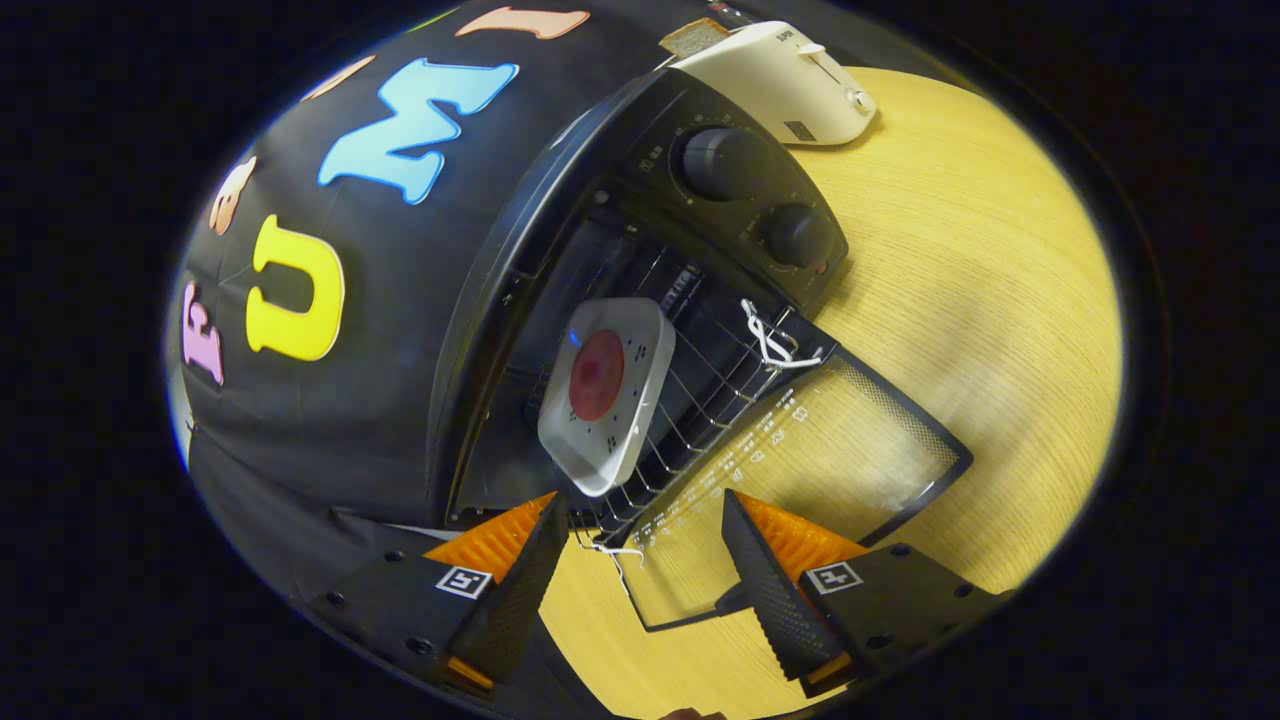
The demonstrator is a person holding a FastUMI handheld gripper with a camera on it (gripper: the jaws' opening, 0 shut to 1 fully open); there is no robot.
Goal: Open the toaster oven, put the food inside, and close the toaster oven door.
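Note:
The black toaster oven (640, 200) stands on the wooden table with its glass door (800, 470) folded down flat. A white square dish (607, 392) with a round red piece of food (597, 375) rests on the wire rack (700, 400) inside the oven. My gripper (640, 520) is open, its fingers (760, 570) apart with nothing between them. It hovers over the lowered door, just short of the dish. The view is strongly tilted.
A white pop-up toaster (790, 85) with a slice of bread (693, 36) in its slot stands beside the oven. Two black knobs (720, 162) sit on the oven's control panel. The light wooden table (1000, 300) stretches beyond the door.

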